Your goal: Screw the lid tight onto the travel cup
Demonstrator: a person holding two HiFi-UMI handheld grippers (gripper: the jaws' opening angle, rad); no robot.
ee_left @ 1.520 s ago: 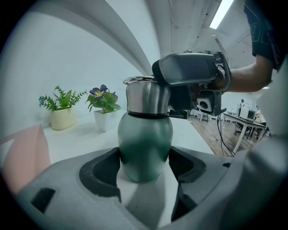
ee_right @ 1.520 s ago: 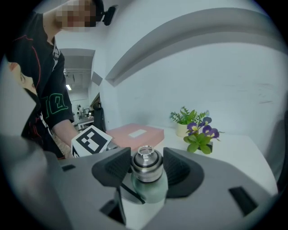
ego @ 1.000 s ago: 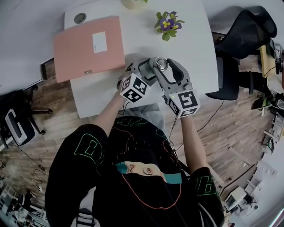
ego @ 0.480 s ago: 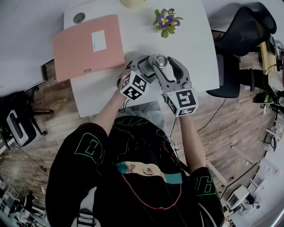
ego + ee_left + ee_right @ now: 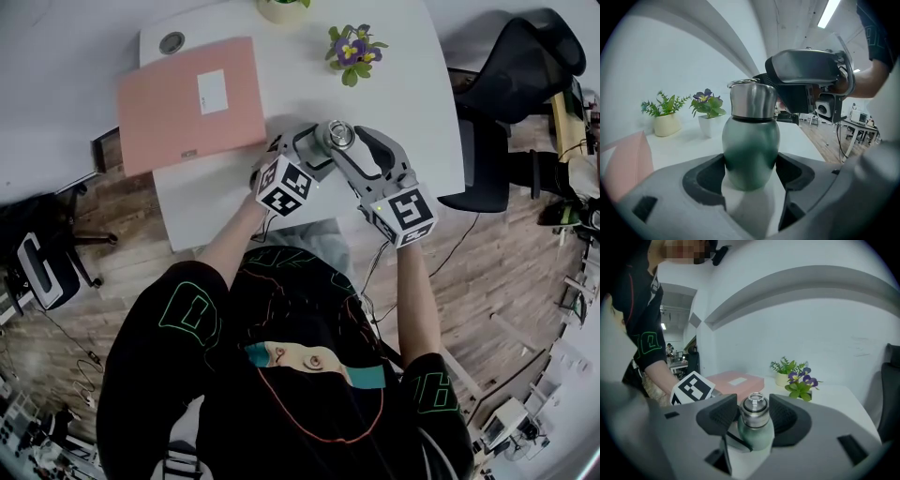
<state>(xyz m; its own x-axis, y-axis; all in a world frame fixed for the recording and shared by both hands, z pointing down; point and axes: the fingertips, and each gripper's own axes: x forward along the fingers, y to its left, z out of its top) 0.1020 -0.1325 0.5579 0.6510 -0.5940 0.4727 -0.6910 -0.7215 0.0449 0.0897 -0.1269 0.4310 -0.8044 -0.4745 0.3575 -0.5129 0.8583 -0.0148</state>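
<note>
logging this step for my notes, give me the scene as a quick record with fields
travel cup: green, upright on the white table
lid: steel, on the cup's neck
left gripper: shut on the cup's body
right gripper: jaws just closed further, pads against the lid
also on table: pink folder, purple-flowered plant

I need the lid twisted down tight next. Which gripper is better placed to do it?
Right. The right gripper has its jaws, which have just been closing, on either side of the steel lid. The left gripper clamps the travel cup by its green body, so it should keep steadying it.
</note>
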